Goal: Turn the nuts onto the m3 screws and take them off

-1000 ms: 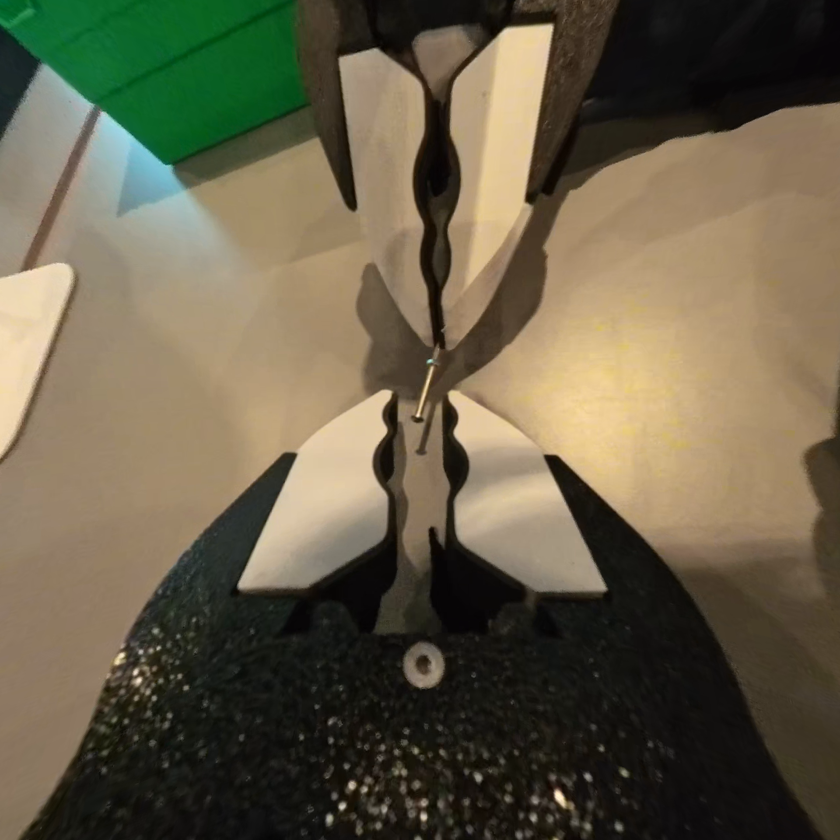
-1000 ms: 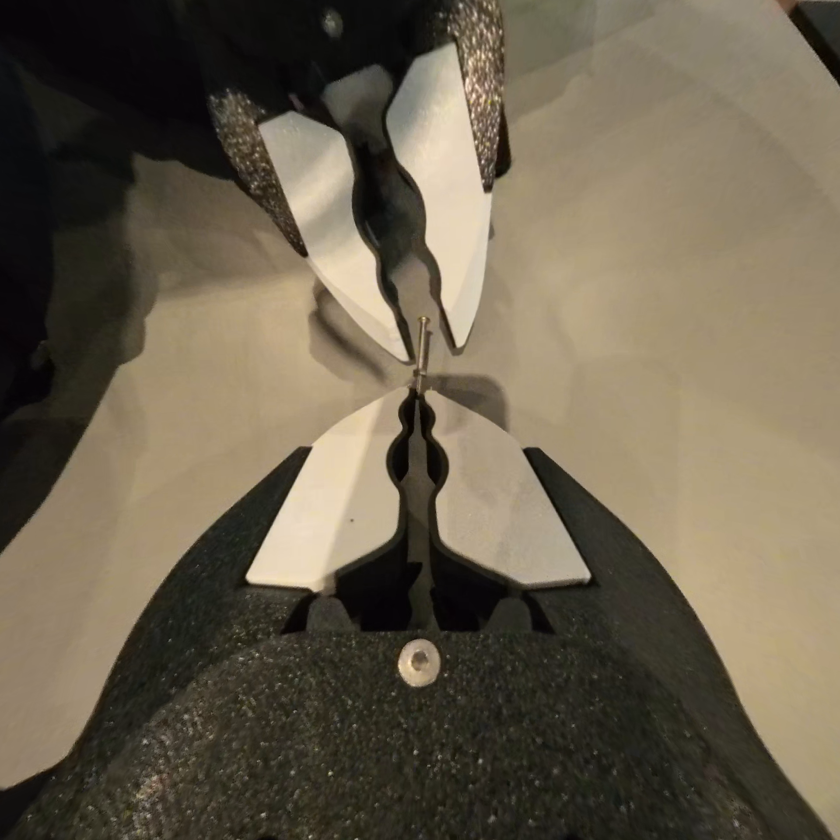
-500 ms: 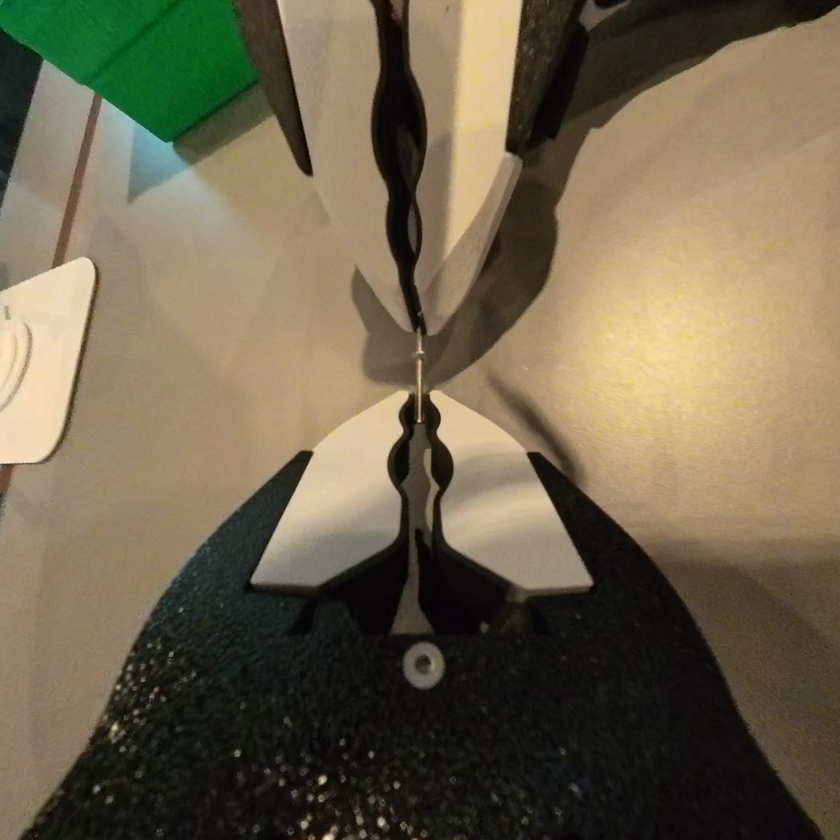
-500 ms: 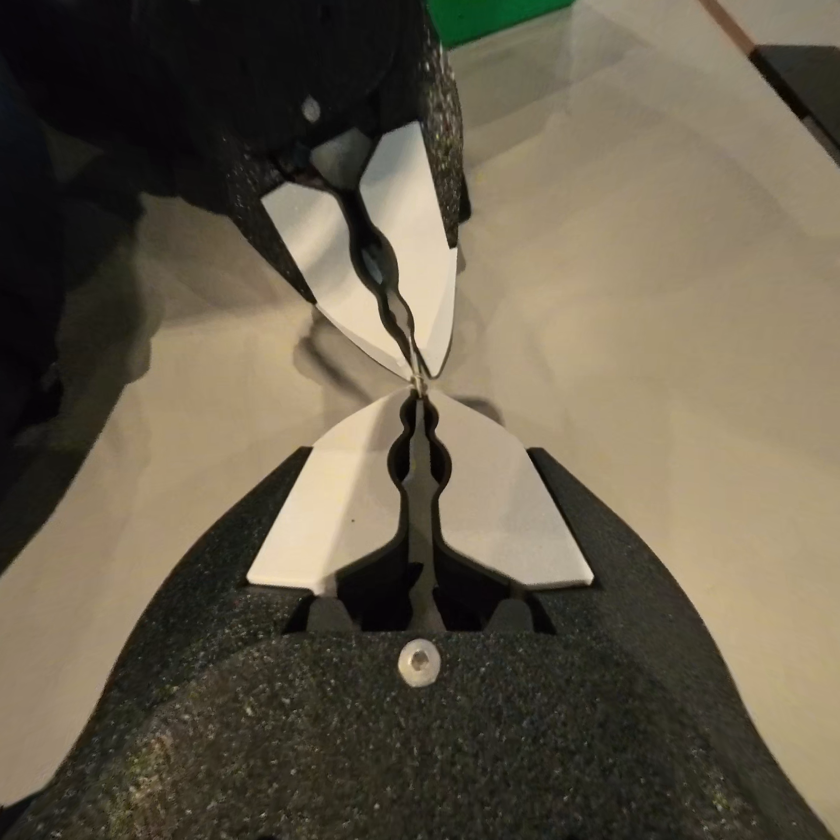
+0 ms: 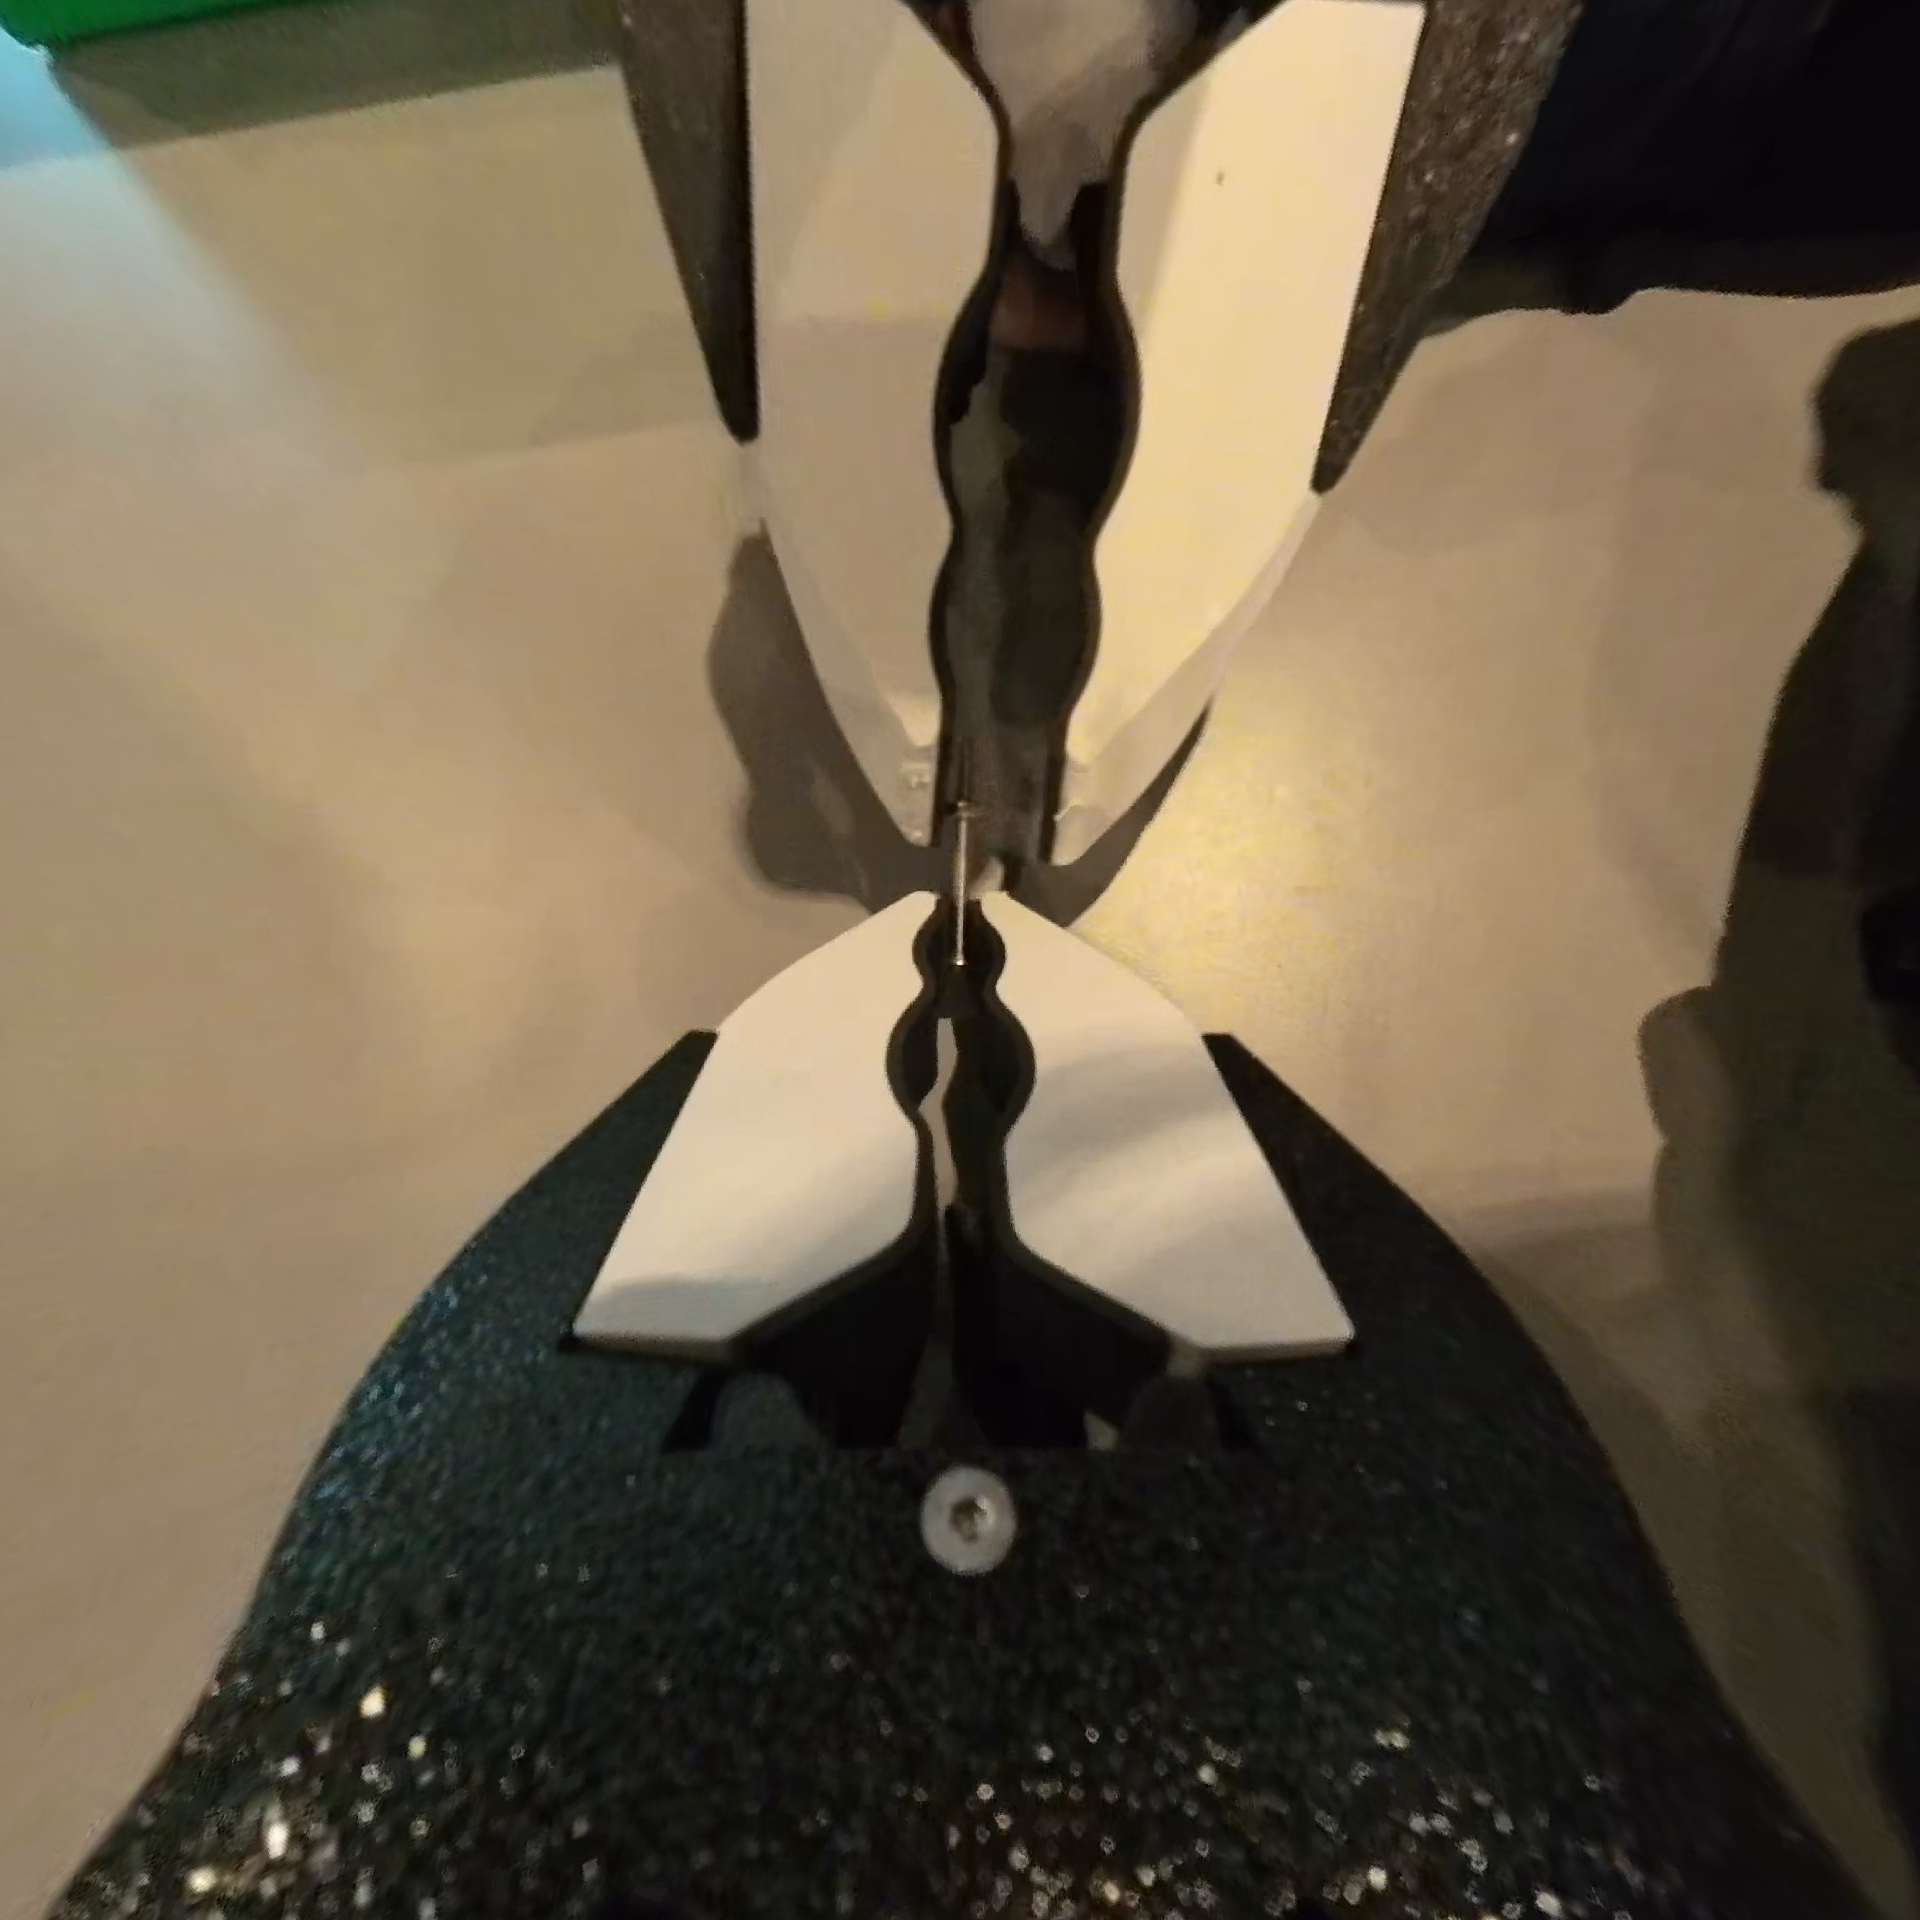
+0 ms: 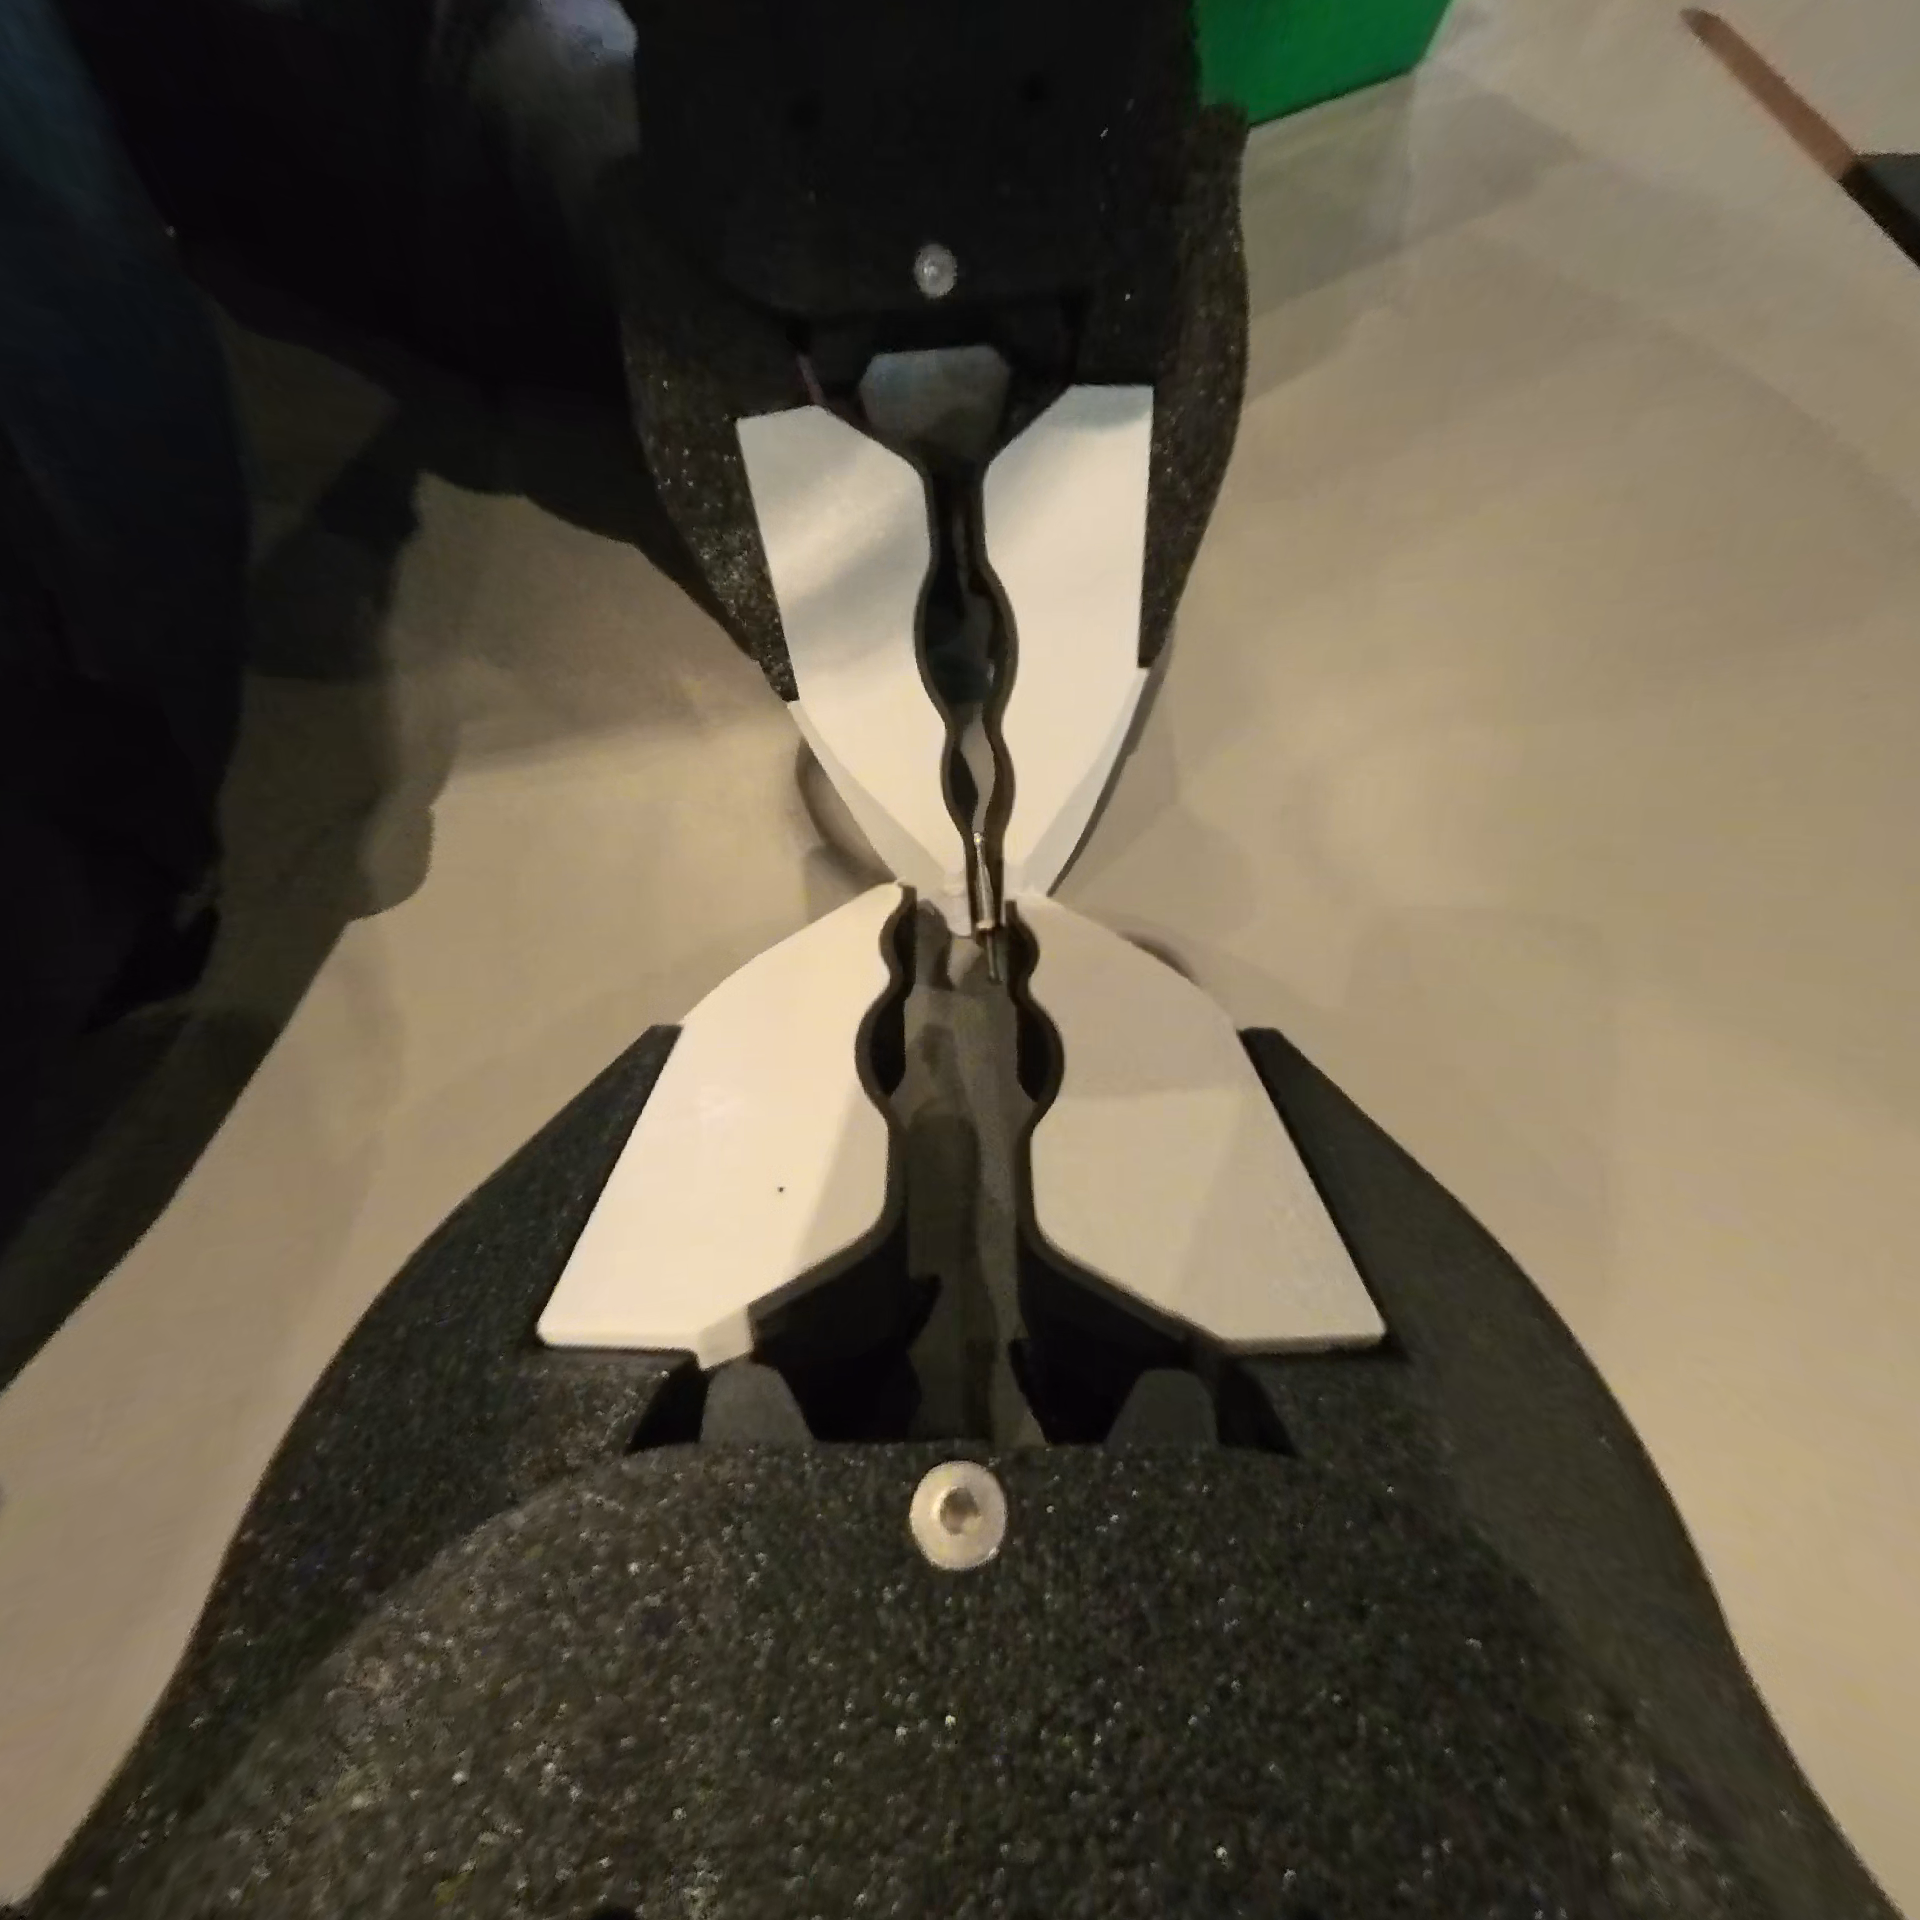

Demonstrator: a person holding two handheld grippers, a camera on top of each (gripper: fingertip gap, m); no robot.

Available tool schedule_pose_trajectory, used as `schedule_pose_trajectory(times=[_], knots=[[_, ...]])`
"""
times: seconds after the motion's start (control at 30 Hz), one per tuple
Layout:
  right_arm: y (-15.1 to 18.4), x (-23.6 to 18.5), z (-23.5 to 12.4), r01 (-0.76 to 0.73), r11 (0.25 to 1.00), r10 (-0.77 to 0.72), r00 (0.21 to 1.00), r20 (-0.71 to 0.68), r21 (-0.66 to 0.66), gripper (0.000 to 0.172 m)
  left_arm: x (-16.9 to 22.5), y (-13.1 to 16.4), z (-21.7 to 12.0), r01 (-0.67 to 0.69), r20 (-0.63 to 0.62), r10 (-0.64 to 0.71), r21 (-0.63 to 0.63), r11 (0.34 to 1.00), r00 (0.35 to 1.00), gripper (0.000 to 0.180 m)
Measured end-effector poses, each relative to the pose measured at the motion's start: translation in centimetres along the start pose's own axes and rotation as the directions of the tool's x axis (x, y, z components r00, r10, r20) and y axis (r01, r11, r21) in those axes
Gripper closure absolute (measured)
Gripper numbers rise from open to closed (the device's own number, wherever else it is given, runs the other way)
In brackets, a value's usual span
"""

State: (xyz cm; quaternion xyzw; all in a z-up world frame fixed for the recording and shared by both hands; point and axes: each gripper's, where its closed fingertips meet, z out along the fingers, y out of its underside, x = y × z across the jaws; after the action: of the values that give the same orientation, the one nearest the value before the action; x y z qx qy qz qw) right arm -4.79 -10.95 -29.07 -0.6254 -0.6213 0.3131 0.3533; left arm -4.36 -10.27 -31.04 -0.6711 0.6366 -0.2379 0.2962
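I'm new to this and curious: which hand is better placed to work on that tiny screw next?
The right gripper, probably: its fingers stand open around the free end of the screw, while the left gripper is shut on that screw, holding it.

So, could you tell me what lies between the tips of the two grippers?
A thin metal screw bridges them. In the left wrist view it runs from the left gripper into the right gripper, whose jaws stand open; nothing else sits there.
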Motion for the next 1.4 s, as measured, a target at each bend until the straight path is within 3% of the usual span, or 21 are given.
schedule_pose_trajectory(times=[0.03,0.13,0.27,0.4,0.57,0.7,0.83,0.93,1.0,1.13,1.23,1.33,1.4], knots=[[0.0,-0.1,-0.1,0.002,1.0,-0.002,1.0,0.008,0.001,0.157,0.1,0.0,0.0,0.006,-0.011,-0.006,-0.004,1.0,1.0,0.178],[-0.6,-0.5,-0.4,-0.021,0.999,0.019,0.999,0.049,0.042,0.164,0.3,0.0,0.0,0.014,-0.021,-0.015,-0.02,1.0,1.0,0.178],[-0.3,0.3,-0.1,0.024,1.0,-0.024,0.999,-0.035,0.006,0.153,0.3,0.0,0.0,0.026,-0.026,-0.027,-0.027,0.999,0.999,0.178],[-0.8,-1.5,-0.4,0.039,0.999,-0.04,0.997,0.072,0.013,0.171,0.4,0.0,0.0,0.035,-0.036,-0.036,-0.029,0.999,0.999,0.178],[-0.5,0.4,-0.4,0.062,0.998,-0.063,0.996,-0.069,-0.025,0.148,0.4,0.0,-0.1,0.042,-0.058,-0.044,-0.028,0.999,0.997,0.178],[-0.7,-1.8,-0.4,0.084,0.996,-0.082,0.994,0.067,-0.026,0.171,0.4,0.0,-0.1,0.041,-0.054,-0.042,-0.031,0.999,0.998,0.178],[-0.9,0.1,-0.4,0.096,0.995,-0.098,0.993,-0.071,-0.029,0.144,0.4,0.0,-0.1,0.03,-0.048,-0.032,-0.035,0.999,0.998,0.178],[-0.2,-1.3,0.0,0.115,0.99,-0.115,0.993,0.015,-0.078,0.162,0.4,0.0,-0.1,0.037,-0.051,-0.039,-0.031,0.999,0.998,0.178],[-0.8,-1.5,-0.2,0.128,0.99,-0.127,0.992,0.016,-0.055,0.164,0.4,0.0,-0.1,0.04,-0.053,-0.042,-0.029,0.999,0.998,0.178],[-0.7,0.4,-0.1,0.136,0.987,-0.146,0.982,-0.12,-0.088,0.133,0.4,0.0,-0.1,0.035,-0.052,-0.037,-0.027,0.999,0.998,0.178],[-0.1,-0.9,0.2,0.136,0.984,-0.141,0.99,-0.03,-0.114,0.152,0.4,0.0,-0.1,0.039,-0.056,-0.04,-0.021,0.999,0.998,0.178],[-1.2,-2.0,-0.4,0.145,0.989,-0.143,0.989,0.041,-0.038,0.171,0.4,0.0,-0.1,0.05,-0.062,-0.051,-0.016,0.999,0.997,0.178],[-1.2,-0.8,-0.4,0.157,0.987,-0.159,0.986,-0.049,-0.042,0.157,0.4,0.0,-0.1,0.05,-0.063,-0.051,-0.015,0.999,0.997,0.178]])
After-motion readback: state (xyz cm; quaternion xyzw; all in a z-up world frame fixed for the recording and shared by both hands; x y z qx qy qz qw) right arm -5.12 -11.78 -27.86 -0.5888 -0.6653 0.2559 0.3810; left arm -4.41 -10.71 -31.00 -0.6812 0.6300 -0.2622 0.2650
